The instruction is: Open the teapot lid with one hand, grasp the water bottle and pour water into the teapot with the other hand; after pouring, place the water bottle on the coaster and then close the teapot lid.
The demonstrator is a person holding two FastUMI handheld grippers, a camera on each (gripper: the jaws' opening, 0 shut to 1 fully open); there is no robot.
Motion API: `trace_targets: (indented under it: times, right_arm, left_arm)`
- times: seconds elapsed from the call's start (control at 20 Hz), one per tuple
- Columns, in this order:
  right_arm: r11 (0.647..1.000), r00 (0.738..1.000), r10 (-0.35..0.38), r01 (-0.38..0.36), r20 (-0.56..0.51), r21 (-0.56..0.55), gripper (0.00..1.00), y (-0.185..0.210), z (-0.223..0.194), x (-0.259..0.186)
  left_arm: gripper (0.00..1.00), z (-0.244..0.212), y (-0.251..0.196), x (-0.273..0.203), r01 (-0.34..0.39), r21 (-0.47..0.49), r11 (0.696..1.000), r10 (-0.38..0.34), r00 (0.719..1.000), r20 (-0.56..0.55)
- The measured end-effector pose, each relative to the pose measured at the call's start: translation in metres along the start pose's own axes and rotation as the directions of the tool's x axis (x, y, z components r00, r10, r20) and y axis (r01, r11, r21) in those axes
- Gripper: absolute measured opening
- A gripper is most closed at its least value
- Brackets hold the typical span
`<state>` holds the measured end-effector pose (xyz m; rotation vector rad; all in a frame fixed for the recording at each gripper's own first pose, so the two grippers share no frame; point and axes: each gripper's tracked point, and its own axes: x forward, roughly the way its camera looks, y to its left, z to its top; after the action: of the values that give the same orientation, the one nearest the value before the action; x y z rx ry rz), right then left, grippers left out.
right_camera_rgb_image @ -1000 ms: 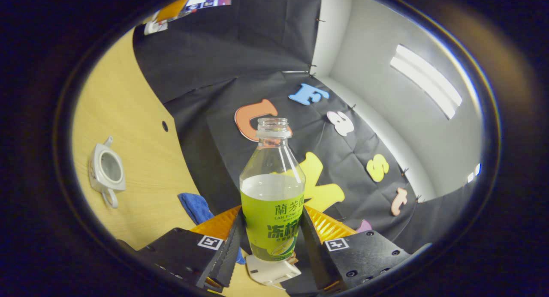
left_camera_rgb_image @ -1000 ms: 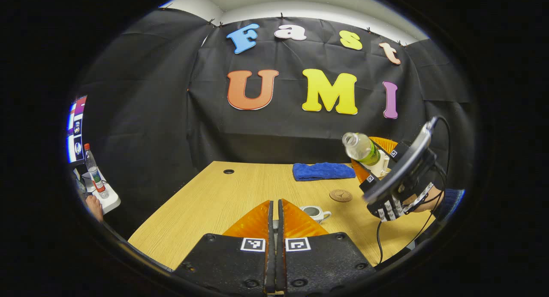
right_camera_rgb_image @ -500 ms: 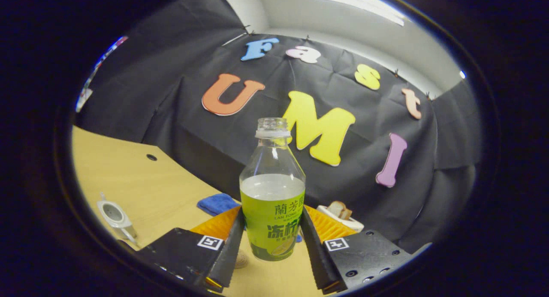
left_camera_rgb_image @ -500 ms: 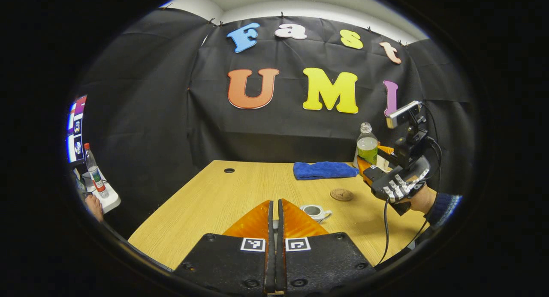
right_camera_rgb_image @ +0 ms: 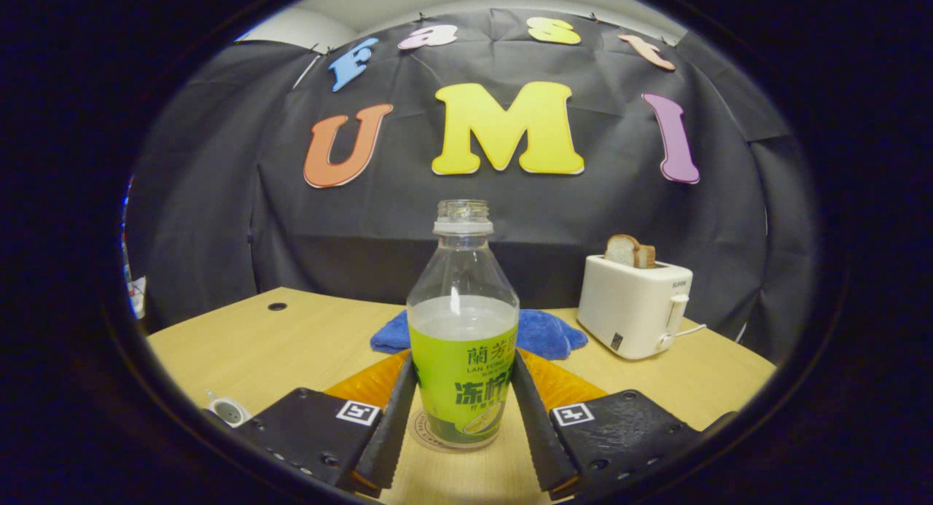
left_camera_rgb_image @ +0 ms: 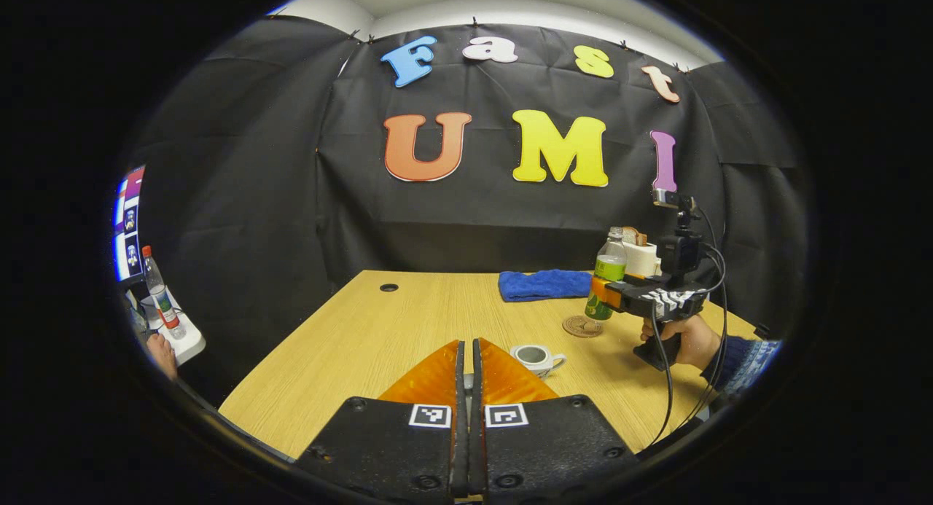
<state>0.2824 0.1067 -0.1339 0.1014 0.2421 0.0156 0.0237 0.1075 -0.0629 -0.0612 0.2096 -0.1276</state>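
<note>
Right gripper (right_camera_rgb_image: 463, 417) clamped on the upright, uncapped water bottle (right_camera_rgb_image: 463, 337), bottle base on the coaster (right_camera_rgb_image: 426, 433) between the fingers, left gripper (left_camera_rgb_image: 470, 388) pressed closed around the lid, barely visible, lidless teapot (left_camera_rgb_image: 536, 358) just ahead of its fingertips, bare table (left_camera_rgb_image: 379, 330) open to their left, blue cloth (left_camera_rgb_image: 543, 284) and toaster (right_camera_rgb_image: 634, 304) beyond the bottle near the far edge.

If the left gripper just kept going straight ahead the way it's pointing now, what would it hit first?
Probably the teapot, open on the table just past the left gripper and slightly to its right; depth is unclear, so it might skim above it.
</note>
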Motion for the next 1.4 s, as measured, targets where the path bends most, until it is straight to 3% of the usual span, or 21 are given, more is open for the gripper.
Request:
trace_targets:
  times: [0.15, 0.6, 0.85, 1.0, 1.25, 1.4]
  right_arm:
    - [1.000, 0.999, 0.019, -0.019, -0.043, 0.007, 0.71, 0.005, -0.018, 0.013]
    - [0.999, 0.999, 0.042, -0.042, -0.001, -0.032, 0.74, 0.006, -0.017, 0.015]
    - [0.994, 0.999, 0.046, -0.047, -0.016, -0.096, 0.82, 0.007, -0.016, 0.012]
    - [0.993, 0.999, 0.053, -0.054, -0.010, -0.104, 0.91, 0.004, -0.010, -0.001]
    - [0.997, 0.997, 0.065, -0.062, 0.051, -0.056, 0.94, -0.003, 0.010, -0.041]
    - [0.993, 0.991, 0.111, -0.108, 0.073, -0.041, 0.94, -0.006, 0.016, -0.075]
  left_arm:
    - [0.03, 0.000, -0.008, 0.003, 0.033, -0.017, 0.999, -0.033, 0.999, 0.004]
    - [0.03, -0.007, -0.002, 0.008, 0.006, -0.009, 1.000, -0.007, 1.000, -0.018]
    - [0.03, -0.009, -0.006, 0.011, 0.003, 0.013, 1.000, -0.002, 1.000, -0.026]
    - [0.03, -0.008, -0.014, 0.011, 0.025, 0.026, 0.999, -0.025, 1.000, -0.018]
    - [0.03, -0.004, -0.016, 0.015, 0.028, 0.030, 0.999, -0.028, 1.000, 0.001]
    - [0.03, -0.004, -0.024, 0.018, 0.012, 0.044, 0.999, -0.012, 1.000, 0.013]
